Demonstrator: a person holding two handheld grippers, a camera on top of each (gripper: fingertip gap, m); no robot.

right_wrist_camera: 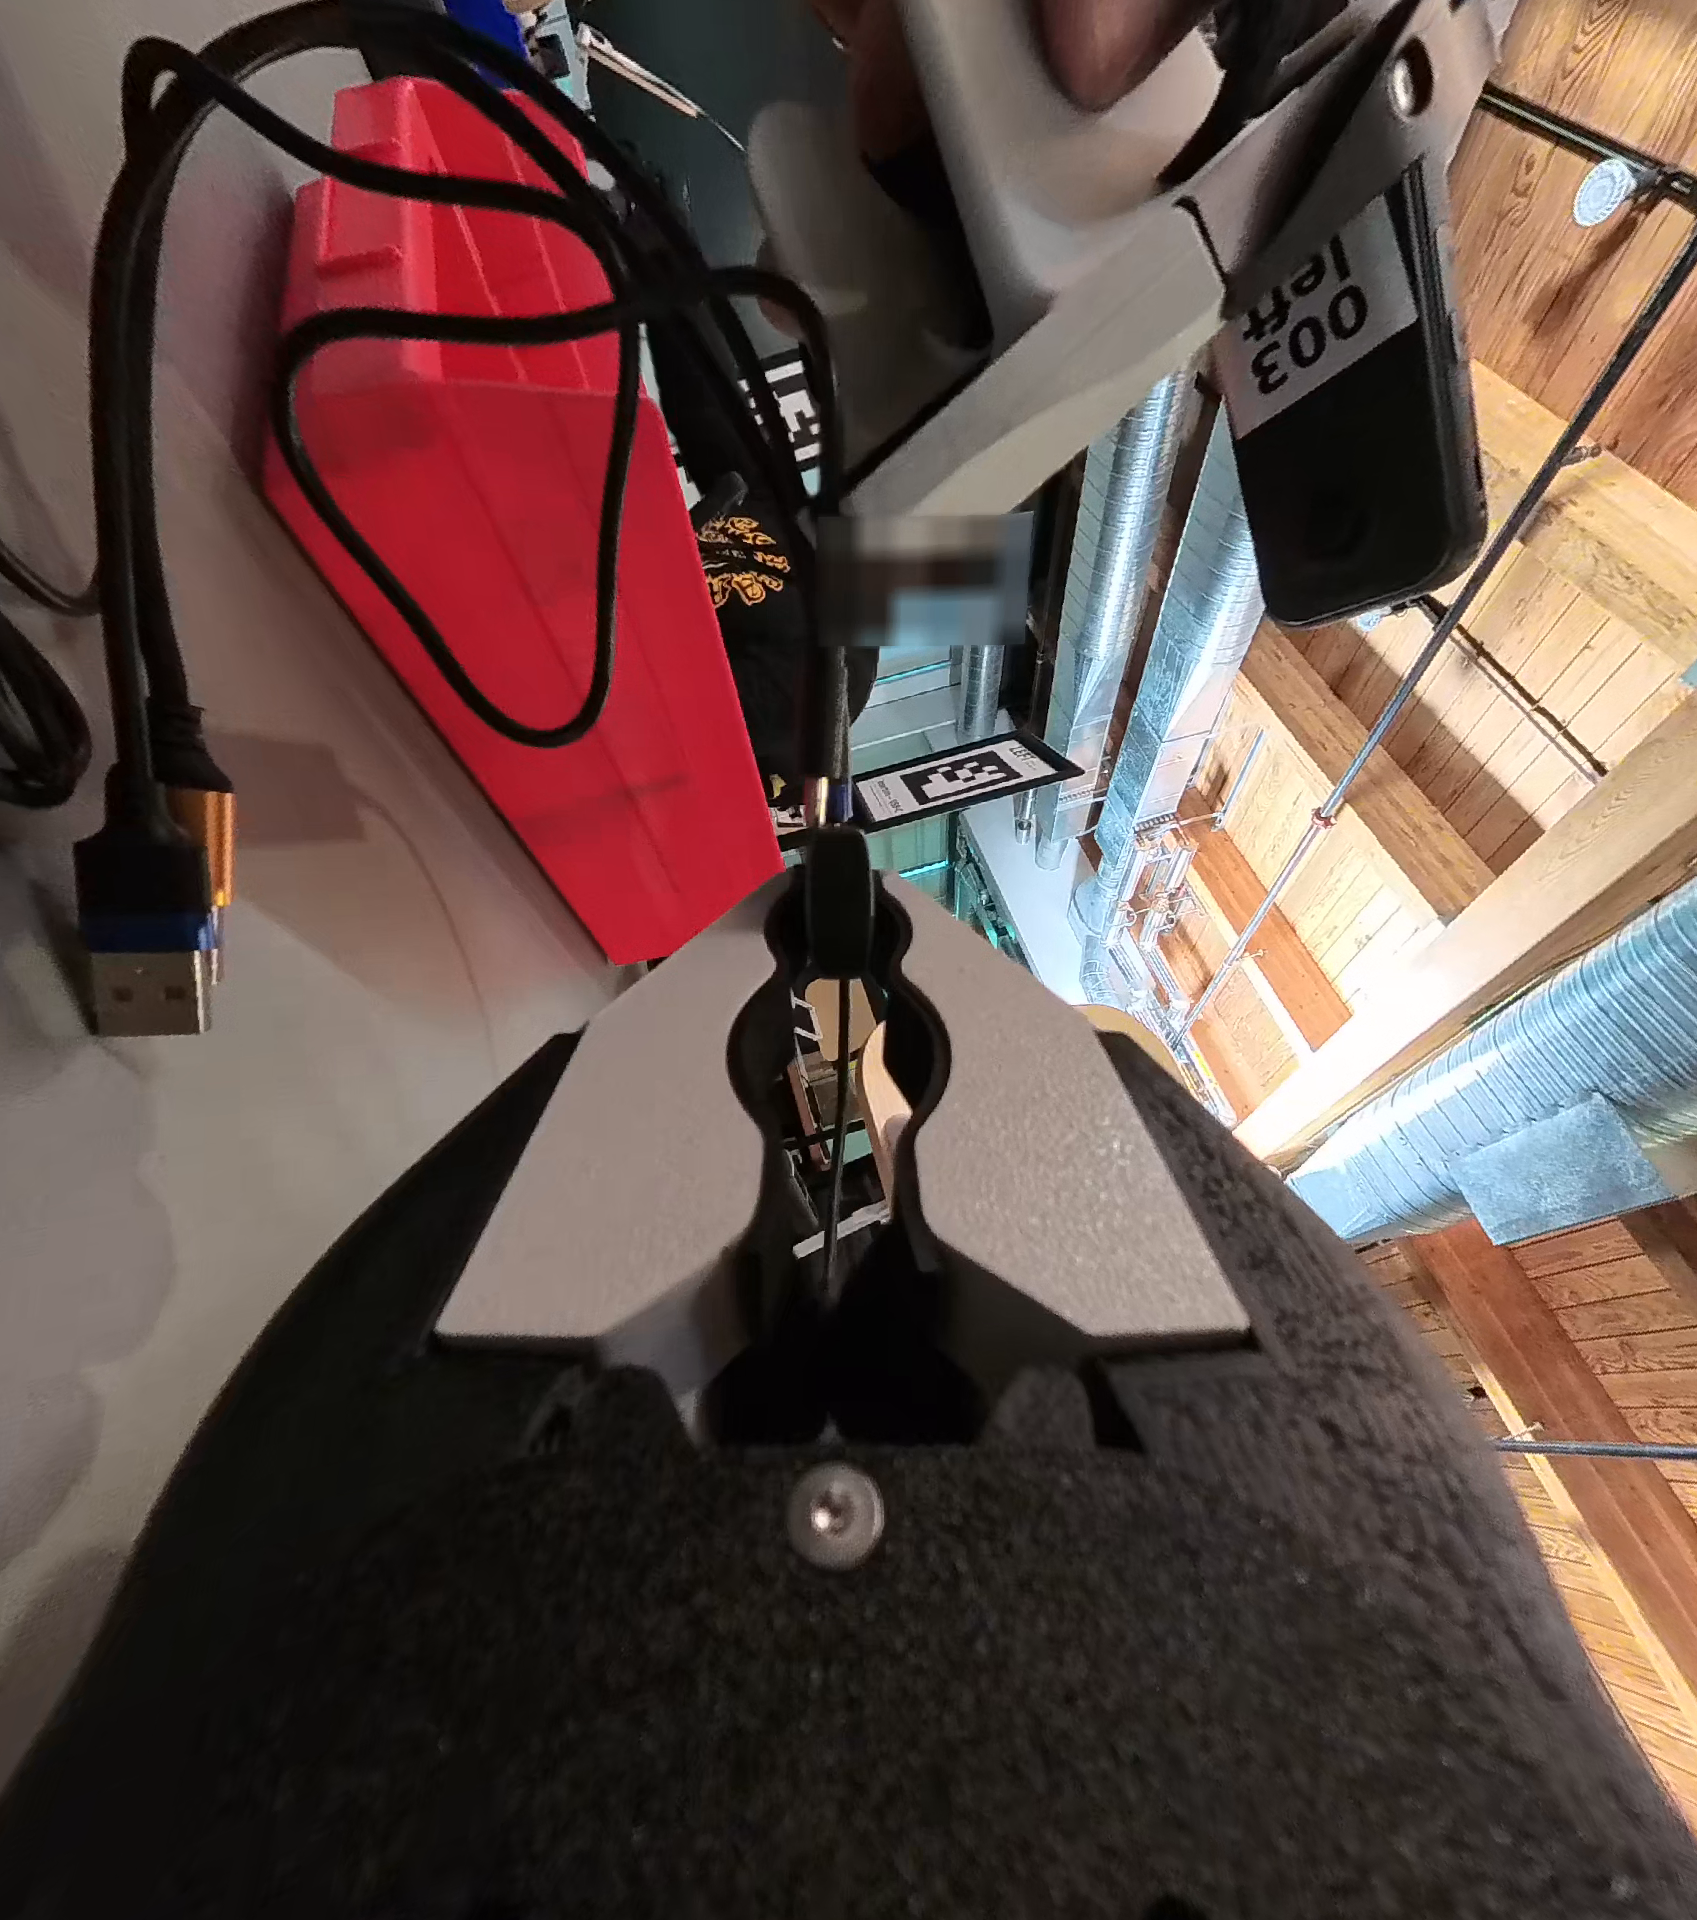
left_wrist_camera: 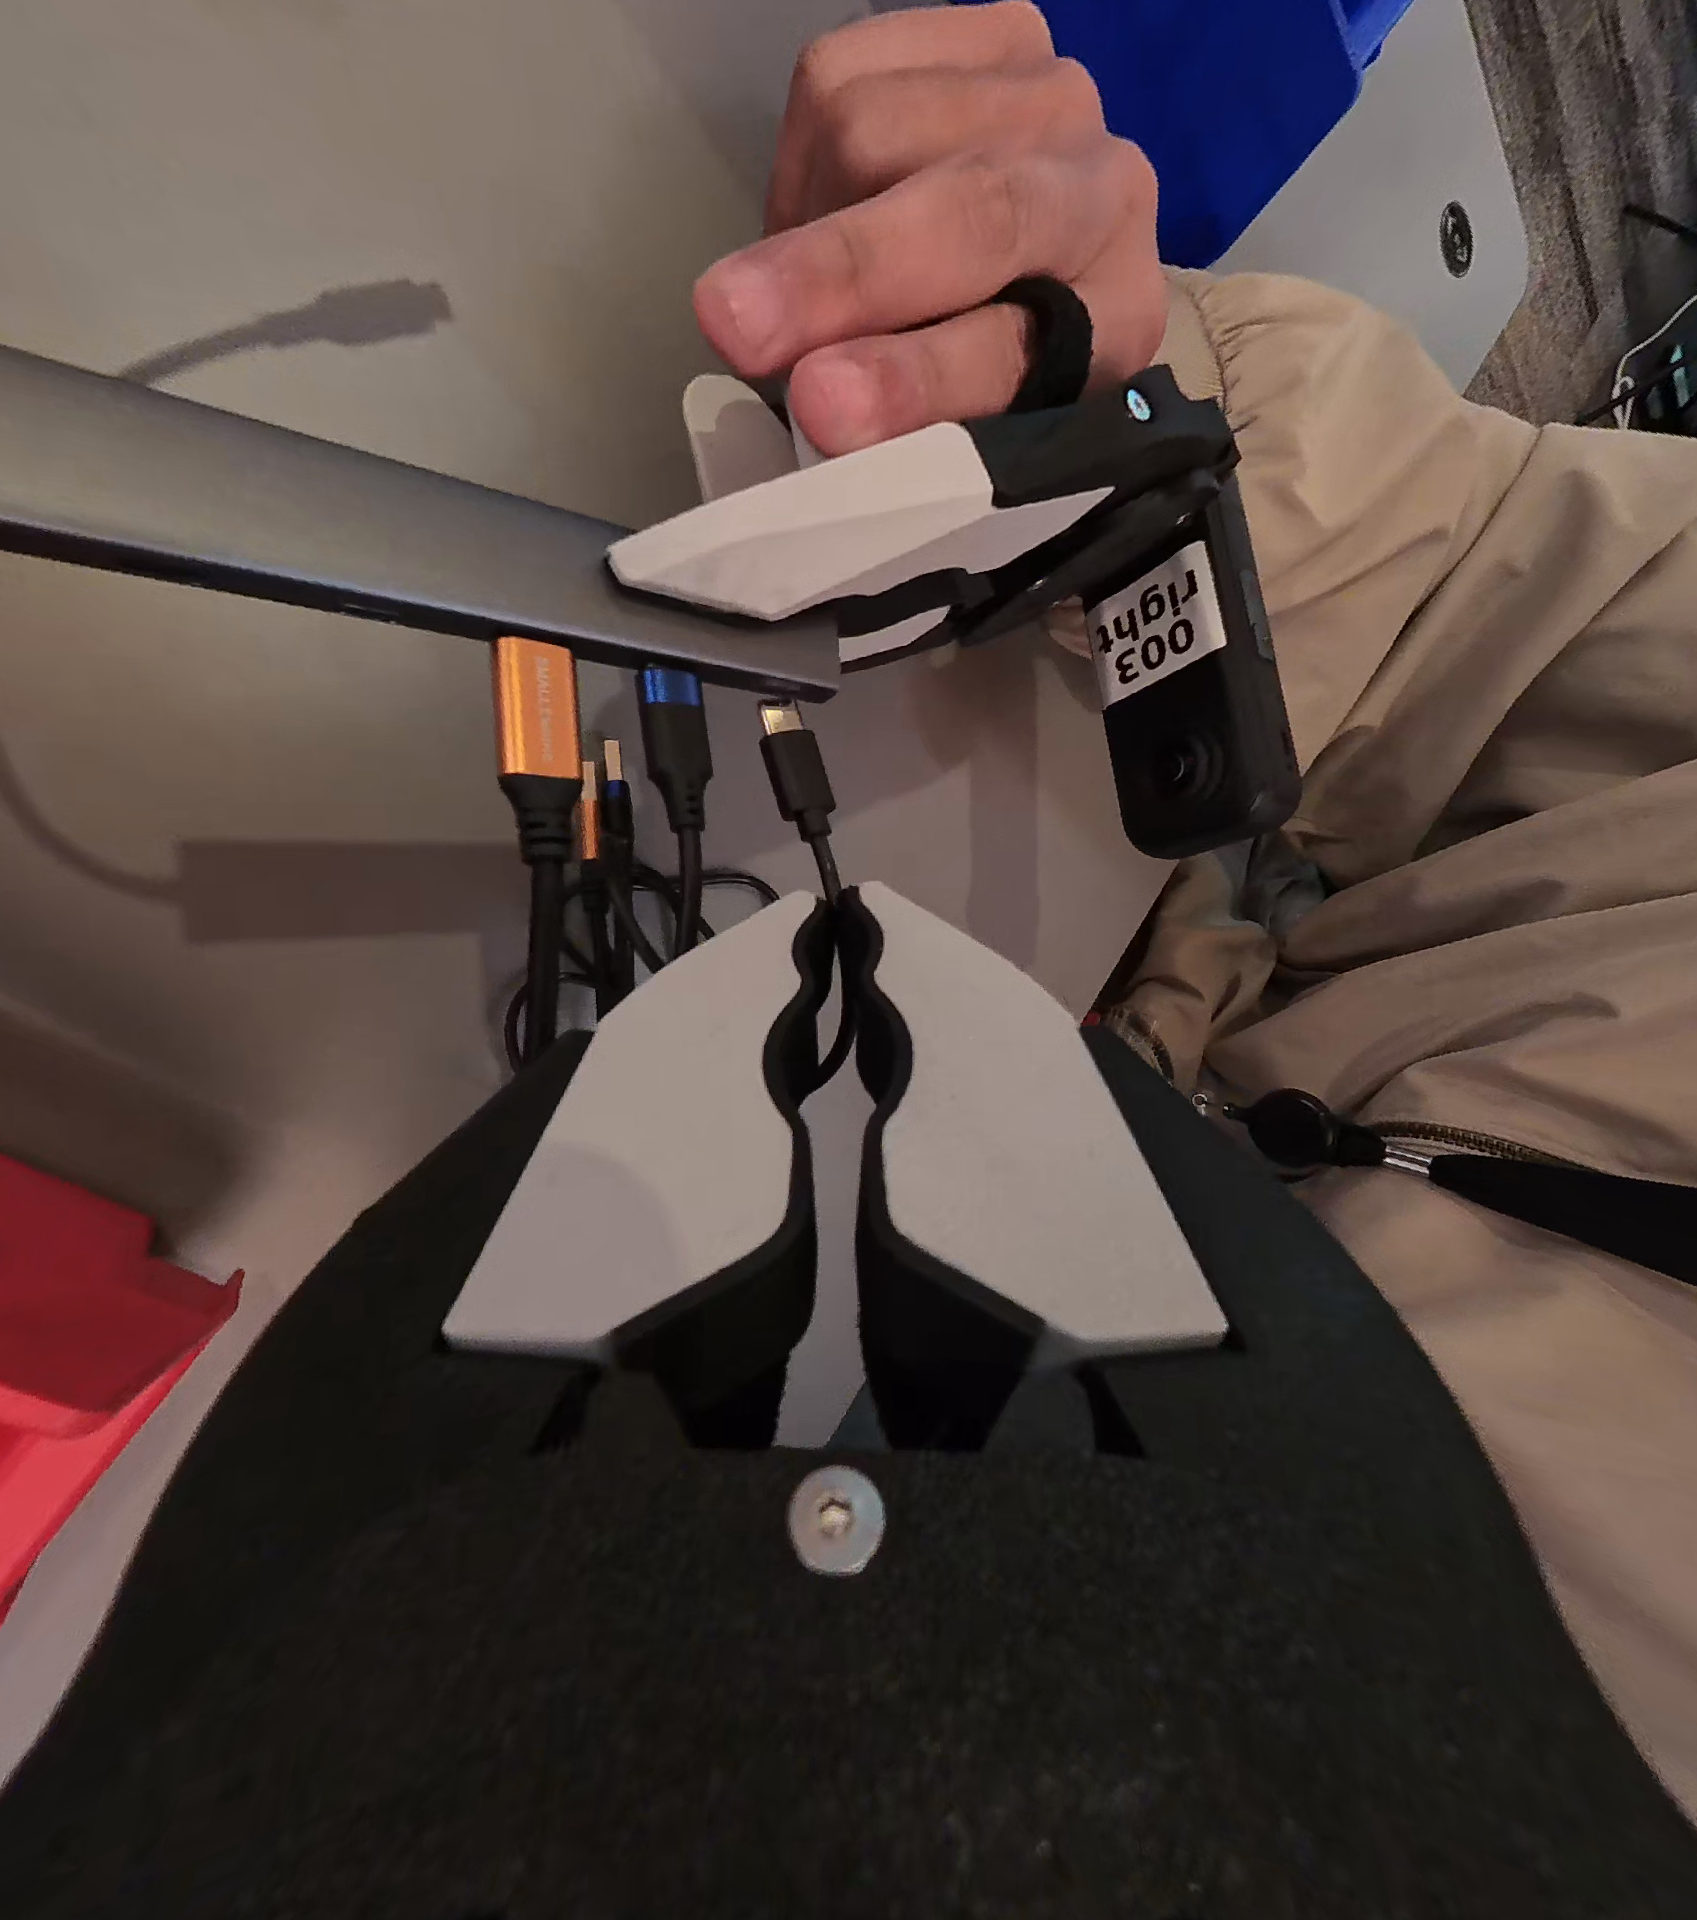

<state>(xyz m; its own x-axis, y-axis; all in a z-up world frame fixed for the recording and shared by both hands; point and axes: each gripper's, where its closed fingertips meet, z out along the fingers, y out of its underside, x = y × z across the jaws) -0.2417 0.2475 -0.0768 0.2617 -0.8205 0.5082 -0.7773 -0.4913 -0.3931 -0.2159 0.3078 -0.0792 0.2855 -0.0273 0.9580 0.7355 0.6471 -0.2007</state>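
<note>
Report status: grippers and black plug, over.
Left gripper shut on thin black cable, its plug just under laptop edge, not inserted. Right gripper shut on laptop corner. Orange plug, blue plug alongside.

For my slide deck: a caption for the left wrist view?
Left gripper pinches a black cable below a laptop's edge.

My left gripper [left_wrist_camera: 842, 896] is pinched closed — my right gripper [right_wrist_camera: 839, 883] too, tips almost touching.

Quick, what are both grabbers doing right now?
Left gripper: shut on the black cable.
Right gripper: shut on the grey laptop.
</note>
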